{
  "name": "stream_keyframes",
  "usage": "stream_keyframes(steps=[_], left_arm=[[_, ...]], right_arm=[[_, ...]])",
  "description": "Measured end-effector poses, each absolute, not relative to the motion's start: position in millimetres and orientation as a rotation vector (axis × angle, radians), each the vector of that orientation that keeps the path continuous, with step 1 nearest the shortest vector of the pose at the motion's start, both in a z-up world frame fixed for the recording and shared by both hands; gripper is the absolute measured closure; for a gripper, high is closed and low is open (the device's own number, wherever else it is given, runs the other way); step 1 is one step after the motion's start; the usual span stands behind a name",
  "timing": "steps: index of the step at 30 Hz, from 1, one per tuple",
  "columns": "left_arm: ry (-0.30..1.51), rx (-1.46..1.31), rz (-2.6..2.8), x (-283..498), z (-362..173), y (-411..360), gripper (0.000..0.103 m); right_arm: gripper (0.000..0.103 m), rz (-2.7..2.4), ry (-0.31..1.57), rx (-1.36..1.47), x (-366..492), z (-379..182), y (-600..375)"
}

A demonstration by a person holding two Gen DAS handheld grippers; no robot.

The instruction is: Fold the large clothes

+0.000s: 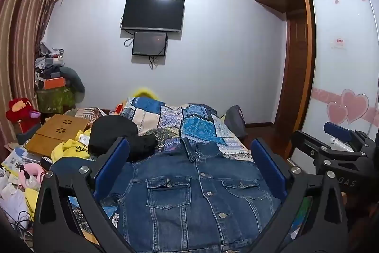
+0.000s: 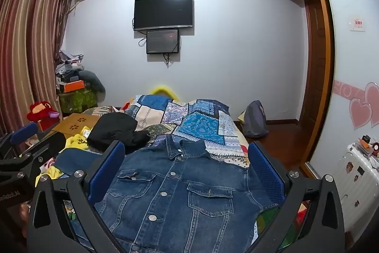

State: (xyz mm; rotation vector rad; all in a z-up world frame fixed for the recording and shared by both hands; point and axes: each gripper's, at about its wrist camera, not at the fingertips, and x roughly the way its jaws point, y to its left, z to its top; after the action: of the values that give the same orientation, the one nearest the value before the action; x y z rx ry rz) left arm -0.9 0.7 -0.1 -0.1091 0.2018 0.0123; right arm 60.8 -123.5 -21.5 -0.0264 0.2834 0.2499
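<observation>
Denim, dark blue, fills the foreground: the denim jacket (image 1: pixel 196 196) lies face up and buttoned on the patchwork quilt (image 1: pixel 189 120), collar pointing toward the wall-mounted TV (image 1: pixel 152 13). Its body looks spread flat, with 2 chest pockets showing. One sleeve runs out from the jacket's side nearest the black garment (image 1: pixel 118 134) and the yellow top (image 1: pixel 71 148); the other sleeve cannot be made out, hidden by the gripper frame.

The left gripper (image 1: pixel 189 174) hangs just above the jacket's hem end with its 2 blue pads spread wide, grasping nothing. The right gripper (image 2: pixel 187 174) is likewise released, pads well apart on either side of the jacket's chest, empty.

By my reading, folding has not begun: no crease, no sleeve brought over the front, no hem turned up. Laying the jacket out appears done. What is left is all of the fold itself, likely sleeves inward across the buttons, then hem toward collar
</observation>
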Motion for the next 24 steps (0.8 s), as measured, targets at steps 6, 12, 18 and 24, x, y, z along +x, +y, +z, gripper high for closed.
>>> stream_keyframes(steps=[6,12,18,24], left_arm=[[0.203,-0.124,0.023,-15,0,8,0.0],[0.267,-0.119,0.01,8,-14,2,0.0],[0.283,-0.13,0.009,12,-13,5,0.0],[0.287,-0.129,0.011,13,-13,5,0.0]], right_arm=[[0.0,0.24,0.292,-0.019,61,-22,-124],[0.0,0.234,0.315,-0.002,64,-24,-127],[0.0,0.234,0.321,0.0,65,-24,-127],[0.0,0.238,0.321,0.004,66,-25,-128]])
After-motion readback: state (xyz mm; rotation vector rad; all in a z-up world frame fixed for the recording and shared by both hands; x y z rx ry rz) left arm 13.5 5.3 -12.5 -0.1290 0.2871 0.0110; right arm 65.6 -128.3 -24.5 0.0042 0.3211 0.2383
